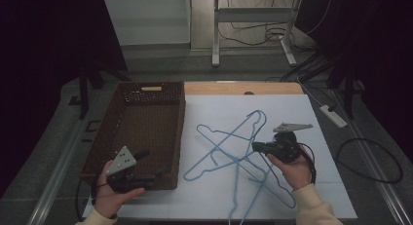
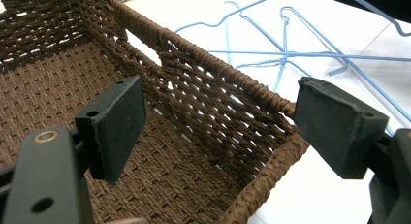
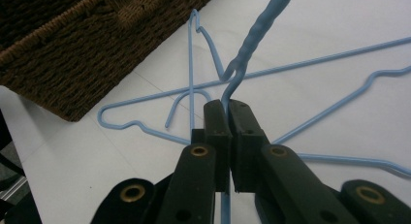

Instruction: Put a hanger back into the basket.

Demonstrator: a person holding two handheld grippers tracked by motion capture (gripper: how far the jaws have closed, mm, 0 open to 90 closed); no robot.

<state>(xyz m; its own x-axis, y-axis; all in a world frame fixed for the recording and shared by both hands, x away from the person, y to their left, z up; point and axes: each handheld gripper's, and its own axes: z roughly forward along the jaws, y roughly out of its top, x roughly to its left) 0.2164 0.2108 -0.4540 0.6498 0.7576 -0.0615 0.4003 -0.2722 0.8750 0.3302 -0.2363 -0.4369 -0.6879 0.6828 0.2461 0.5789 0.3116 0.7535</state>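
At the left of the high view the brown woven basket (image 1: pixel 141 132) sits on the table (image 1: pixel 292 113), and nothing can be seen lying in it. The left tool (image 1: pixel 148 161) hovers at the basket's near right corner, its jaws standing wide apart with only the basket wall between them in the left gripper view (nothing is pinched). Further right, a tangle of blue wire hangers (image 1: pixel 234 152) lies crossed on the white table top, just beside the basket. At the right, the right tool (image 3: pixel 228 110) is clamped tight on one hanger (image 3: pixel 252 35), gripping the wire just below its twisted neck, so that the neck stands up towards the camera.

Judging from this, the work of moving hangers into the basket has barely begun: one hanger is gripped, none is in, and the rest wait on the table.

How many hangers make up the pile is hard to count, since the wires overlap. The lowest one runs off the bottom edge of the high view, and the basket's near inner wall is hidden by the left hand (image 1: pixel 114 193).
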